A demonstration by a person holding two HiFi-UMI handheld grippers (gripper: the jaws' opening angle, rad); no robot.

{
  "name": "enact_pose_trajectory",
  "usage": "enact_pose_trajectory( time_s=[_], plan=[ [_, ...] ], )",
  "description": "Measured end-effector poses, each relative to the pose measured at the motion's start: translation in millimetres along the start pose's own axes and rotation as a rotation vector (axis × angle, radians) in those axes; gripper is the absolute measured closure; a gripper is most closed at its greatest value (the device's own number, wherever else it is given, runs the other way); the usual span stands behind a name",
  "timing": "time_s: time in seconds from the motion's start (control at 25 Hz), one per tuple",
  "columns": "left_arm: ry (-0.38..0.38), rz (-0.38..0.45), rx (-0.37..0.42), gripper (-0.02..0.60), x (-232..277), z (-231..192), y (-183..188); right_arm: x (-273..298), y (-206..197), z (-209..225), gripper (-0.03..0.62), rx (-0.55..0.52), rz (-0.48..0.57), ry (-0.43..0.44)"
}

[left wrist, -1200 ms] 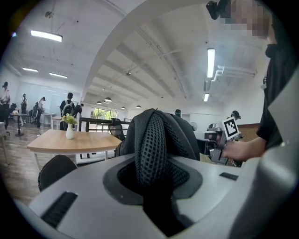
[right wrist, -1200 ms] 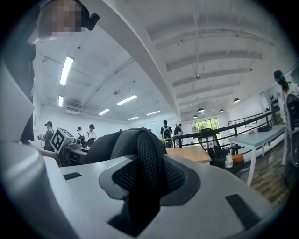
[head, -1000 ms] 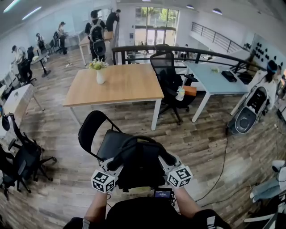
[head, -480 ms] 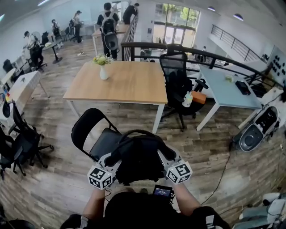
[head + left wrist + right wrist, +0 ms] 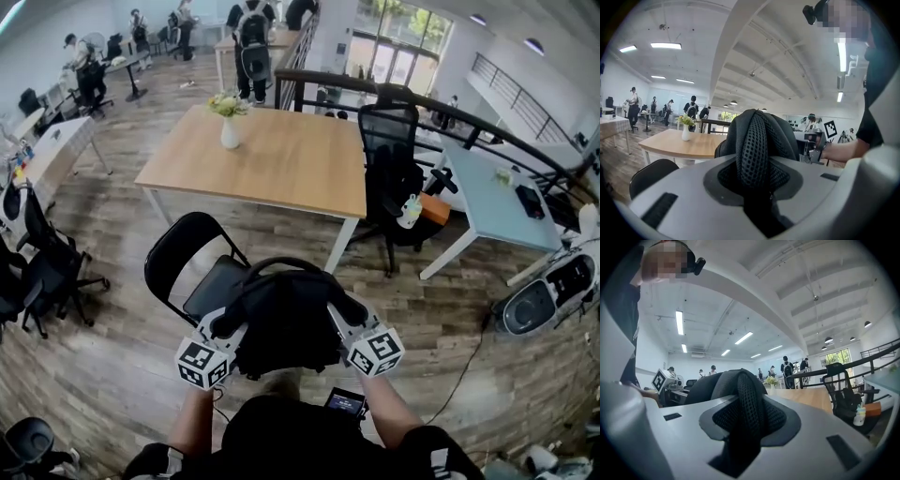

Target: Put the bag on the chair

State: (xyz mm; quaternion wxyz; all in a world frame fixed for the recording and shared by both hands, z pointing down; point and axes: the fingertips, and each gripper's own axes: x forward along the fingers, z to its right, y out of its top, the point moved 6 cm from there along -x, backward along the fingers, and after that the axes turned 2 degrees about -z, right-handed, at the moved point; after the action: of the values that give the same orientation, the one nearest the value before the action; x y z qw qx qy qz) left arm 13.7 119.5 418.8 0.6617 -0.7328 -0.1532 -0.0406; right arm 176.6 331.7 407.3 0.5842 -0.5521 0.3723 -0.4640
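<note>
Currently both grippers grip the black bag point(image 5: 286, 328): the left gripper point(image 5: 228, 323) has its jaws part-closed on a padded mesh strap point(image 5: 757, 150), and the right gripper point(image 5: 342, 317) pinches a second strap point(image 5: 749, 411) the same way. The bag hangs between them, overlapping the near edge of the black folding chair point(image 5: 183, 262) in the head view; contact with the seat can't be told. A wooden table point(image 5: 272, 164) with a flower vase point(image 5: 230, 131) stands just beyond the chair.
</note>
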Motion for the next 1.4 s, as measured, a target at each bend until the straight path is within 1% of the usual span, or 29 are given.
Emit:
enact_pose_trajectory(
  time_s=[0.2, 0.44, 0.64, 0.8, 0.92, 1.04, 1.16, 1.28, 1.4],
  plan=[
    [0.084, 0.005, -0.035, 0.474, 21.1, -41.6, -5.5, 63.0, -5.9, 24.6, 0.464, 0.004, -0.042, 0.077],
    [0.157, 0.007, -0.116, 0.474, 44.4, -101.2, -16.3, 151.2, -14.4, 50.9, 0.464, 0.0, -0.093, 0.202],
    [0.216, 0.02, -0.155, 0.474, 55.7, -158.4, -26.4, 230.3, -20.8, 62.4, 0.465, 0.001, -0.143, 0.323],
    [0.258, 0.028, -0.212, 0.474, 61.1, -198.6, -34.8, 291.3, -29.1, 65.3, 0.467, 0.013, -0.191, 0.401],
    [0.303, 0.027, -0.254, 0.472, 62.9, -216.9, -42.2, 325.2, -37.2, 66.3, 0.467, 0.019, -0.225, 0.463],
    [0.374, 0.037, -0.284, 0.472, 59.3, -230.6, -52.0, 357.3, -44.5, 62.1, 0.467, 0.016, -0.256, 0.529],
    [0.45, 0.044, -0.347, 0.472, 58.1, -242.6, -56.8, 391.9, -50.6, 58.9, 0.467, 0.013, -0.287, 0.598],
    [0.514, 0.035, -0.394, 0.472, 61.1, -256.7, -67.9, 426.2, -63.4, 59.1, 0.467, 0.021, -0.323, 0.671],
    [0.566, 0.03, -0.447, 0.472, 61.5, -266.1, -81.5, 453.9, -80.6, 55.5, 0.467, 0.056, -0.363, 0.744]
  ],
)
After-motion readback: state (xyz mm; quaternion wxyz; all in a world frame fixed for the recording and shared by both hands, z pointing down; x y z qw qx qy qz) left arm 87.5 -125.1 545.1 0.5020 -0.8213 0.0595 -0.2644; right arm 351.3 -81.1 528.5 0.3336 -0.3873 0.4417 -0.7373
